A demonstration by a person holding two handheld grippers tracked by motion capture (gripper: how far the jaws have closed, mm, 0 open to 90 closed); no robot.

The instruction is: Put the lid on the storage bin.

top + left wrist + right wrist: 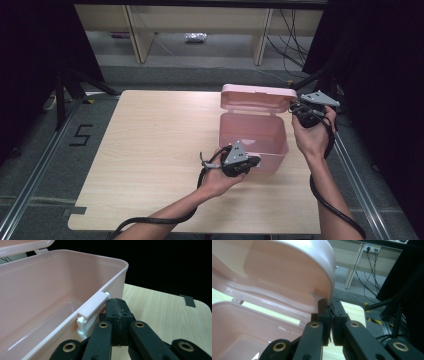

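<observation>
My left gripper (254, 161) sits at the near front wall of the pink box (270, 145), its jaws closed flat against each other with nothing between them; in the left gripper view the tips rest just beside the white latch (90, 312) on the box's front rim, touching or all but touching the wall; my right gripper (296, 106) is up at the right end of the raised lid (257, 97), jaws drawn nearly together, and in the right gripper view the lid's curved edge (329, 277) comes down right at the tips; whether they pinch that edge or merely press against it I cannot tell. The box stands on the right half of the wooden table (150, 150), lid hinged up at the back, and the part of its inside I can see looks empty. I judge the step in hand to be working the lid, one hand steadying the base while the other governs the lid; the next move calls for keeping the base pinned so it does not slide, and guiding the lid along its hinge arc without letting the edge slip off my right tips.
</observation>
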